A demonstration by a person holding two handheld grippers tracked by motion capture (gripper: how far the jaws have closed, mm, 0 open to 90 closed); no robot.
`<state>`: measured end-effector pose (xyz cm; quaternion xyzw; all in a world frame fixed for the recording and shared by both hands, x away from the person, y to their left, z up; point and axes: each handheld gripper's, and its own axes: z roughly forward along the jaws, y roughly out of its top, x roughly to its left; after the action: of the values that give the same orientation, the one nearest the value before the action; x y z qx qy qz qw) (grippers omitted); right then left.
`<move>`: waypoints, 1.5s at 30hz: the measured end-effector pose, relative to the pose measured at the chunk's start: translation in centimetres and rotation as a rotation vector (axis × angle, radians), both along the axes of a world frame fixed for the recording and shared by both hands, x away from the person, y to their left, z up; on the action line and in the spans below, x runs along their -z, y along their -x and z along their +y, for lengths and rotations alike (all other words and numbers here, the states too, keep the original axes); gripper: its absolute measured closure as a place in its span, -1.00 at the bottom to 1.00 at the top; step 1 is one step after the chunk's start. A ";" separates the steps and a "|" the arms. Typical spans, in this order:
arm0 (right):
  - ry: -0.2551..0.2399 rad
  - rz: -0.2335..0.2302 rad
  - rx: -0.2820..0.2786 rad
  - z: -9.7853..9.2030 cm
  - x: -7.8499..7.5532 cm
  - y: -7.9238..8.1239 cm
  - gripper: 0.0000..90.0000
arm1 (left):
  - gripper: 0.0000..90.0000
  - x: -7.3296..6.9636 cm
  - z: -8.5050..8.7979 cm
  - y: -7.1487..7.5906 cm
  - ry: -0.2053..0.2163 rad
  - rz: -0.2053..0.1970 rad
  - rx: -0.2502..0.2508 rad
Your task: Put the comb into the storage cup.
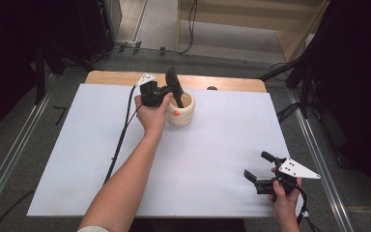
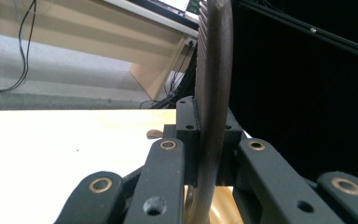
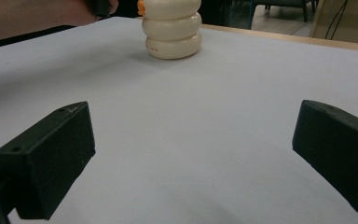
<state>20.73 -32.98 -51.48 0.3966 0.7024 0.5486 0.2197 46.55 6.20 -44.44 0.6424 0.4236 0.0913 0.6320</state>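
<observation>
Spatula (image 1: 173, 83) pinched between left gripper (image 1: 166, 92) jaws | lower straight into cup (image 1: 183, 110) | right gripper (image 1: 261, 170) jaws spread, idle

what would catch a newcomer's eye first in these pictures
The cream ribbed holder near the far edge of the white table draws the eye. The left gripper is shut on a dark flat utensil whose lower end dips into the holder. At the near right corner, the right gripper is open with nothing between its fingers.
</observation>
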 end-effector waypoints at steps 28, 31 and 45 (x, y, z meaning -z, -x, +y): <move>0.005 -0.003 0.003 0.0 0.0 -0.1 -1.00 | -1.00 -0.1 1.9 0.5 -0.172 0.013 -0.025; 0.004 -0.003 0.005 0.0 0.0 -0.1 -1.00 | -1.00 -0.2 2.2 0.9 -0.172 0.001 -0.006; 0.004 -0.004 0.005 0.0 0.0 -0.1 -1.00 | -1.00 -0.6 3.5 3.5 -0.230 -0.075 0.035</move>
<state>20.80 -32.96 -51.46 0.3971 0.7020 0.5475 0.2231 43.05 9.67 -43.88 0.7141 0.3750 0.1523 0.5712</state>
